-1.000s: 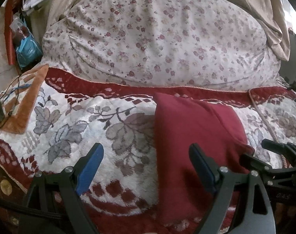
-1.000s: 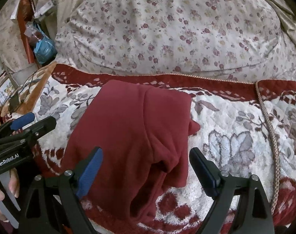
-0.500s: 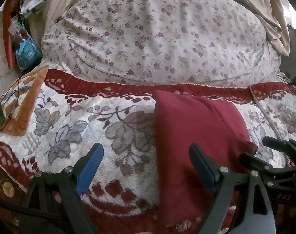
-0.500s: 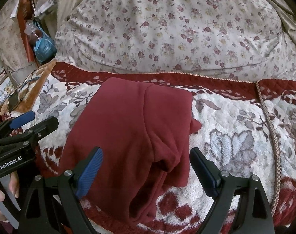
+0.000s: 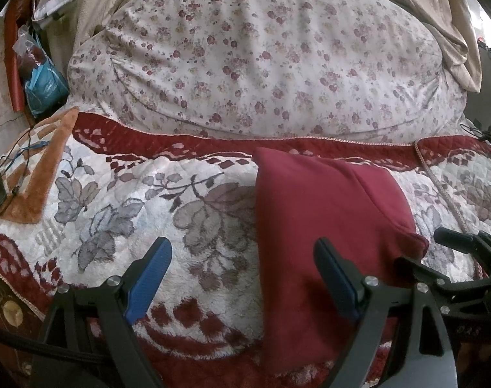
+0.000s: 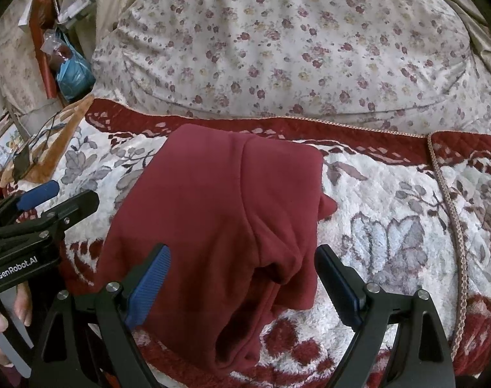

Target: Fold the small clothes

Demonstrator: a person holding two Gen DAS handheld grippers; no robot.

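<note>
Garment (image 6: 213, 213) in dark red, partly folded, lies on the plush floral blanket (image 5: 122, 213) with its near end toward both grippers, and from the right gripper (image 6: 242, 278) outward it fills the middle of that view: the jaws stand wide apart and grip nothing, straddling the loose, puckered near-right corner where layers bunch and a small flap pokes out at the right edge. The left gripper (image 5: 242, 278) is likewise spread and empty, beside the cloth's left edge, its right finger over the fabric and its left finger over bare blanket. I judge the main risk to be a pinch on that bunched corner catching only the top layer, so the lower layers drag and the fold skews; the deep pile could also be nipped along with the cloth. An uneven lift by the two sides would probably twist the straight left edge. Beyond the blanket sits a large flowered pillow (image 5: 265, 64). As for containers, only a blue plastic bag (image 5: 45, 87) shows, far left by the red stand; its contents cannot be made out.
</note>
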